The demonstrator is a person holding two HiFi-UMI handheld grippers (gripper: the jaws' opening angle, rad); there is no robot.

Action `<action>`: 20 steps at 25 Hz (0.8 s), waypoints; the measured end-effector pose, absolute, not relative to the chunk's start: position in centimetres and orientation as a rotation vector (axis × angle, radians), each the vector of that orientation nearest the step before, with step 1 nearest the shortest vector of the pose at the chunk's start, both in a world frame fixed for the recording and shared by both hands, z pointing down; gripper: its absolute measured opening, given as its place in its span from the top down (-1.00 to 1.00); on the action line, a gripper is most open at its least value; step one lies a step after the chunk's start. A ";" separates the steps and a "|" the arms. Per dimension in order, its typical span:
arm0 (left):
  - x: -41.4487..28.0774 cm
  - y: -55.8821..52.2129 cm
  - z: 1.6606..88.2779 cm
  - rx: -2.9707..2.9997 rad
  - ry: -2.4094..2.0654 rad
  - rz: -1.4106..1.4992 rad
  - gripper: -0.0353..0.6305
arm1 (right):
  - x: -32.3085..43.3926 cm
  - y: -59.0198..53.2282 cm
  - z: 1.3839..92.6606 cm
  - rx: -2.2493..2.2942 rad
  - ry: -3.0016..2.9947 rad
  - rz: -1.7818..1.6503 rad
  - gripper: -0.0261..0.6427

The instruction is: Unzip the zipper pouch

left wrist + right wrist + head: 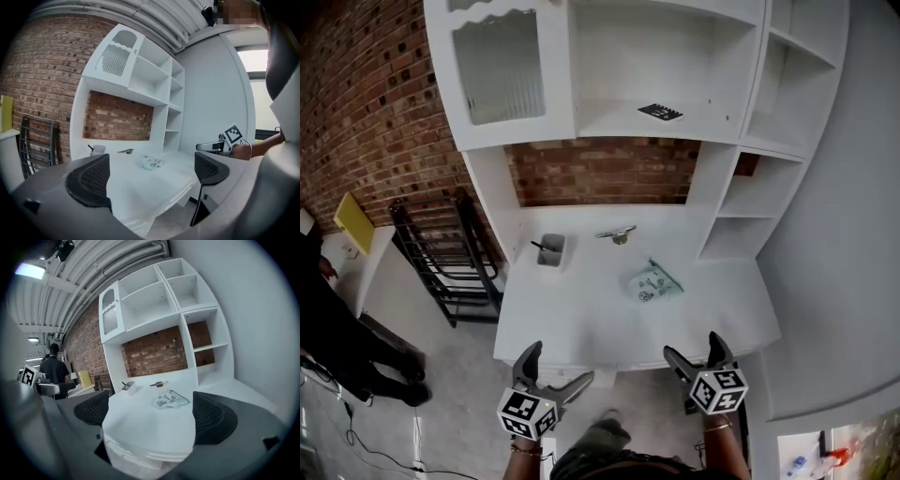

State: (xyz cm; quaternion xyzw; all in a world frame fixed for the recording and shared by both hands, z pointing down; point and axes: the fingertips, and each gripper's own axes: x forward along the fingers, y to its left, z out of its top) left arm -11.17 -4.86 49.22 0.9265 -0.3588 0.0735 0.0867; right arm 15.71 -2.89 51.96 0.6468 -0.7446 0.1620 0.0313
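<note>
Head view: the zipper pouch lies flat on the white desk, right of centre, with its long axis on a diagonal – the teal edge runs from far-left to near-right. It's well ahead of both grippers, which hover at the desk's near edge. The left gripper and the right gripper both have their jaws spread wide with nothing in them, and the pouch sits closer to the right one's line. Further back there's a small white pen holder and a metal clip-looking thing. Left gripper view: jaws wide apart and empty, with the pouch out on the desk roughly midway between them – far off, not touching. Right gripper view: same deal, jaws fully apart, holding nothing, and the pouch lies ahead, a bit toward the right jaw.
</note>
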 end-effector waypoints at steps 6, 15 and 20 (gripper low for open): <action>-10.3 -9.0 49.2 2.776 -1.028 0.190 -0.80 | 17.0 -6.2 52.3 2.058 -2.257 0.536 -0.74; -9.6 -10.8 51.6 2.692 -1.017 0.200 -0.80 | 18.6 -8.3 54.4 2.116 -2.202 0.697 -0.71; -7.0 -12.3 53.2 2.698 -0.936 0.297 -0.79 | 20.0 -9.8 55.2 2.132 -2.184 0.732 -0.70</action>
